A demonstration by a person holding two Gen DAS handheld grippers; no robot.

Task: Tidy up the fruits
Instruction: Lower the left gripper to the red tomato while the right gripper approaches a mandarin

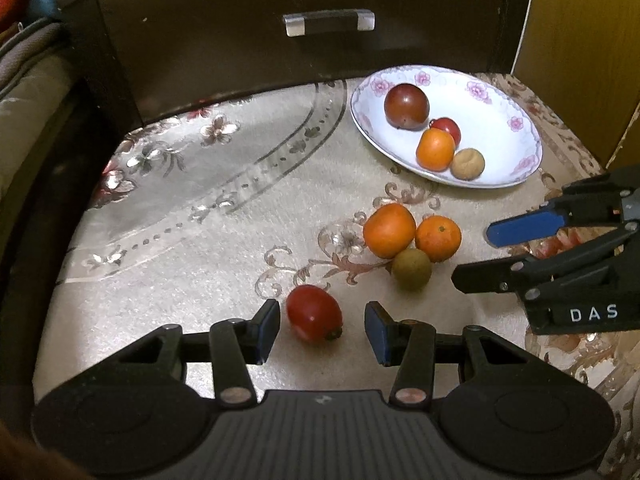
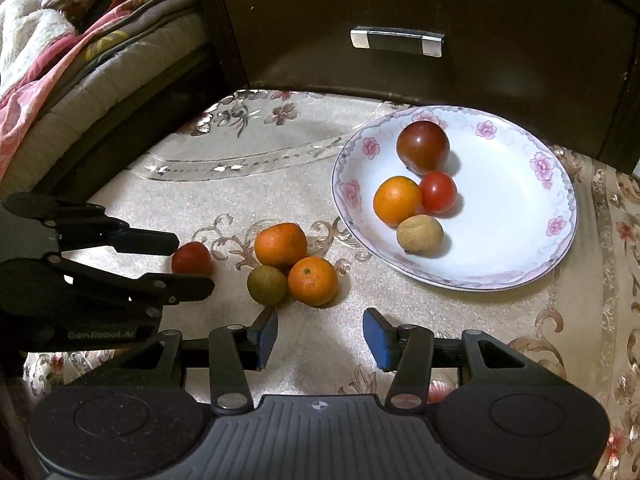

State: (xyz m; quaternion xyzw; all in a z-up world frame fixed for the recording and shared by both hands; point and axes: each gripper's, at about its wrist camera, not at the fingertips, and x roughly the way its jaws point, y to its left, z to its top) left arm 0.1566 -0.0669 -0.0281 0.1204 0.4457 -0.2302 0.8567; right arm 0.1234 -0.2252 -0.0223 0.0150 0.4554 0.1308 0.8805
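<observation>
Lengthwise, red tomato diagonal, stem near-right.

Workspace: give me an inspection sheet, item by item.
Surface: floral cloth covers the table.
Job's things: plate holds a dark tomato, a small tomato, an orange and a beige fruit. On the cloth: two oranges and a green fruit bunched together, red tomato apart.
Clutter: nothing seen.
Grippers: left gripper open, straddling the red tomato, pads clear. Right gripper opening, empty.
Cables: nothing seen.
Surroundings: dark drawer behind, bedding at left.
</observation>
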